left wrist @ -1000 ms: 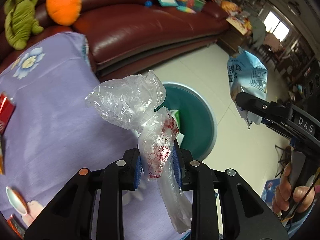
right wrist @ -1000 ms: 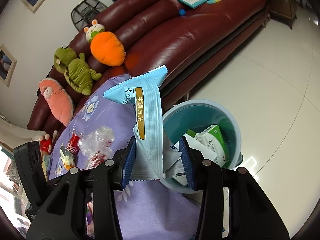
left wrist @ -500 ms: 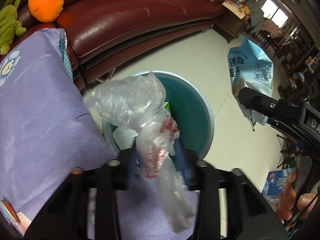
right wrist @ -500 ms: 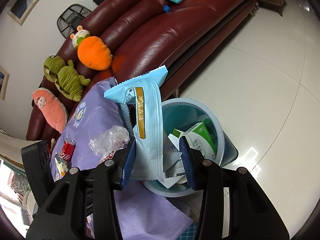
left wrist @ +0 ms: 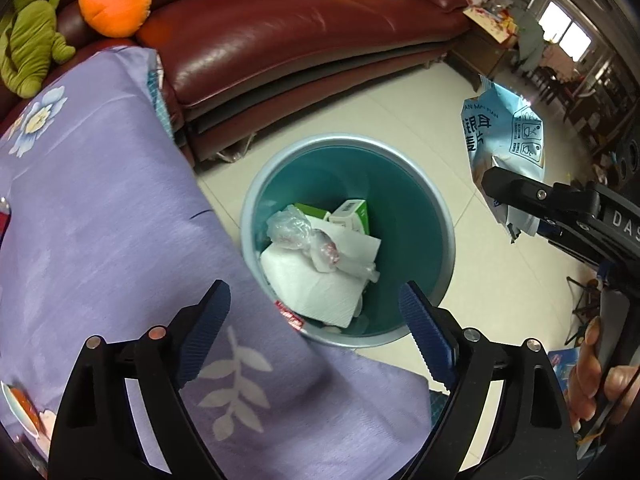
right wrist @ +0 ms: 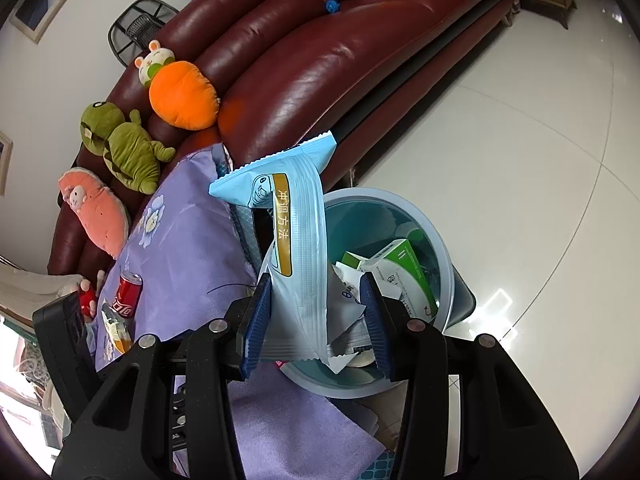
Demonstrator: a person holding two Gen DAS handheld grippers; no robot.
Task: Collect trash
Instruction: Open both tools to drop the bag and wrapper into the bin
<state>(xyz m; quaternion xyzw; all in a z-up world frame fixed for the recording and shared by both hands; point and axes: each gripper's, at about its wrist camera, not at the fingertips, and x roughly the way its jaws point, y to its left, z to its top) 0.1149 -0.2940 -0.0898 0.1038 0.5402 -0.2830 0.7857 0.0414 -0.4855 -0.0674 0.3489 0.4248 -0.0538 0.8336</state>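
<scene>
My left gripper [left wrist: 314, 310] is open and empty above the near rim of the teal trash bin [left wrist: 424, 184]. A crumpled clear plastic bag [left wrist: 304, 236] lies inside the bin on white paper, beside green cartons. My right gripper [right wrist: 316, 308] is shut on a light blue snack wrapper [right wrist: 298, 240] and holds it upright over the bin's near edge [right wrist: 444, 264]. The same wrapper [left wrist: 506, 140] and the right gripper show at the right of the left wrist view.
A purple flowered cloth [left wrist: 100, 200] covers the table beside the bin. A red cola can [right wrist: 129, 295] and small wrappers [right wrist: 114, 326] stand on it. A dark red leather sofa [left wrist: 300, 28] with plush toys [right wrist: 182, 94] lies behind. Pale tiled floor [right wrist: 520, 140] surrounds the bin.
My left gripper moved from over the table to over the bin, opened, and the clear plastic bag dropped into the bin. My right gripper kept hold of the blue wrapper.
</scene>
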